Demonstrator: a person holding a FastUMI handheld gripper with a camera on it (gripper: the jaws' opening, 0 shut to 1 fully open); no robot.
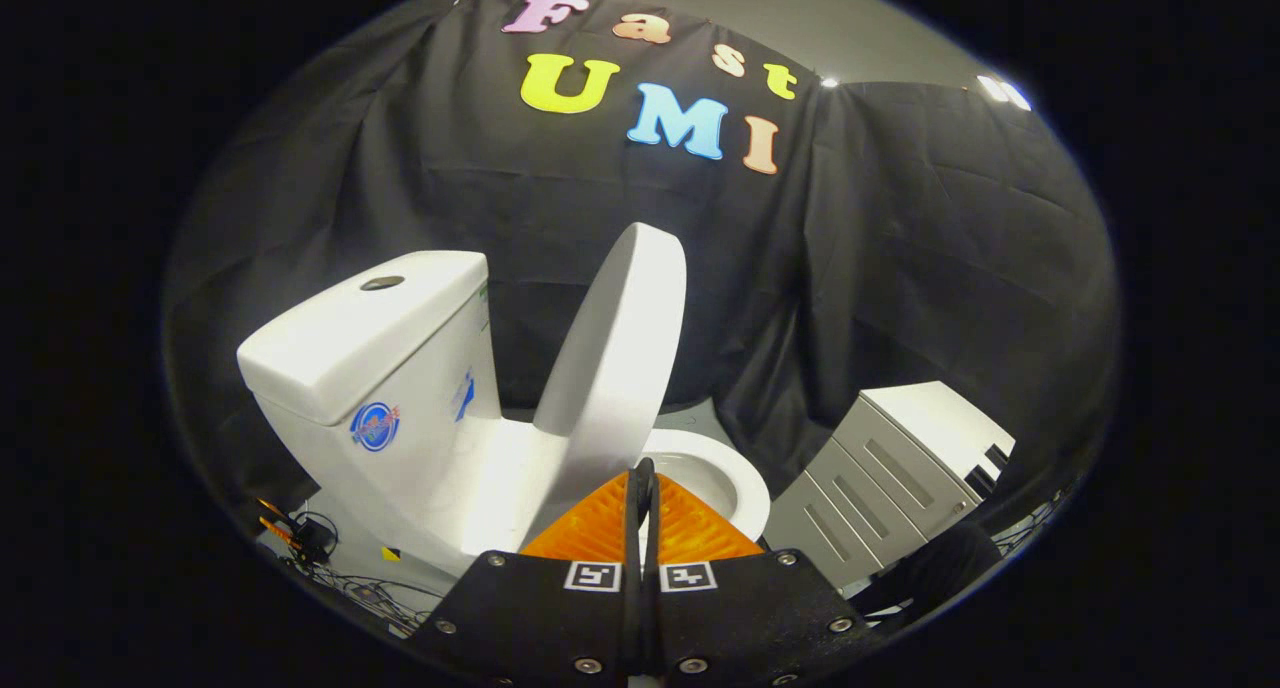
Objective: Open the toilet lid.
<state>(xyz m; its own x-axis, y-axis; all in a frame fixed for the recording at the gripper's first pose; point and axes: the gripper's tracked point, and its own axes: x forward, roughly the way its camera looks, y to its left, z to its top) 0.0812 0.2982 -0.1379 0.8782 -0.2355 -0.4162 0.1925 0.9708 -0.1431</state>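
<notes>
A white toilet stands just ahead of me. Its lid (620, 348) is raised and stands steeply, tilted toward the tank (370, 338) without touching it. Beyond the fingers, the seat and bowl rim (745, 488) lie open to the right of the lid. My gripper (645, 473) is shut, its two fingers pressed together with nothing visible between them. The tips sit right at the lid's lower front edge, over the seat. Whether they touch the lid I cannot tell.
A low grey drawer cabinet (890, 468) stands close to the right of the bowl. Cables and a small orange-black device (300, 538) lie on the floor left of the toilet base. Black cloth hangs behind everything.
</notes>
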